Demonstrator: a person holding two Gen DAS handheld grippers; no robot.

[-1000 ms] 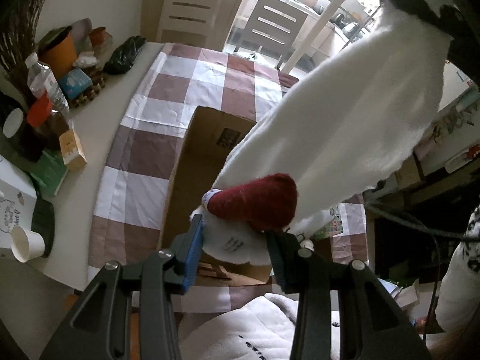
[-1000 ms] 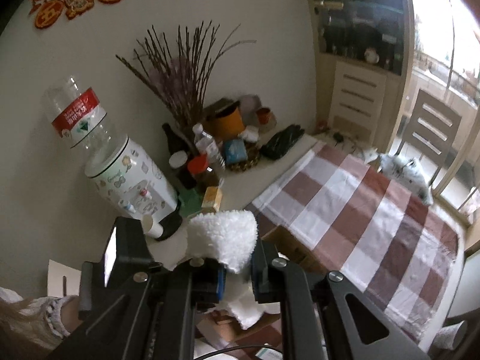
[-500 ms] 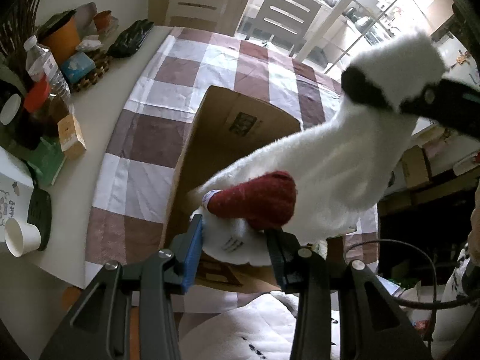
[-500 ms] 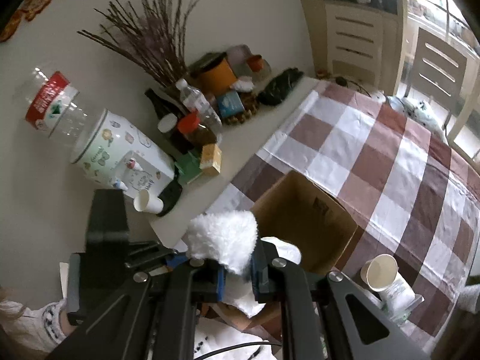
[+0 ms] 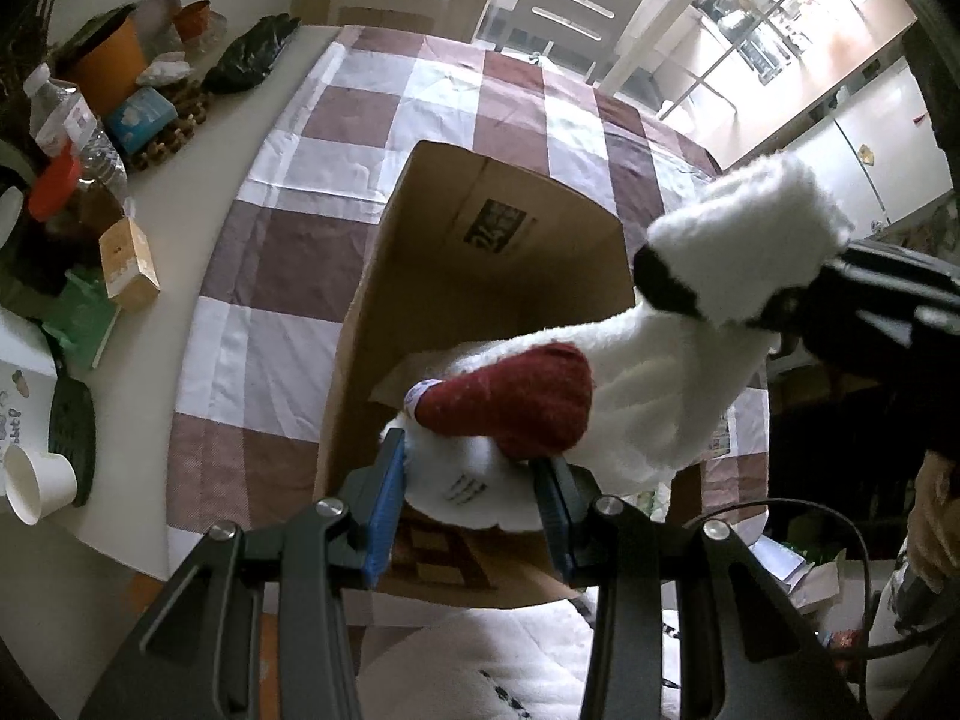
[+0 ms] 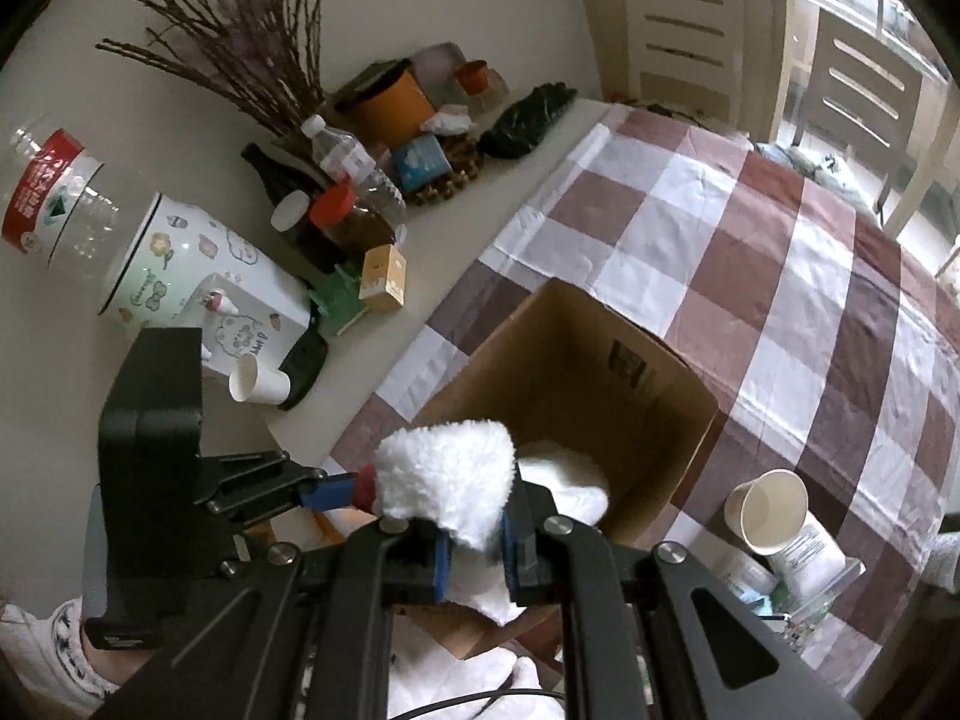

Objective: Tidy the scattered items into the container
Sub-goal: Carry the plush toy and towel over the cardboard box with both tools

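Because it is limp, light fleece, the white plush toy (image 5: 654, 372) sags between its two holds: the left gripper (image 5: 471, 504) clamps its red-tipped end, the right gripper (image 6: 474, 546) is closed on its fluffy far end, over the open cardboard box (image 5: 498, 276); gripping both ends controls the droop.

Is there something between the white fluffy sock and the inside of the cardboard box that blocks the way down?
Nothing visible blocks it. The white sock, held at its ends by the left gripper and right gripper, hangs over the open cardboard box; its lower part already reaches inside.
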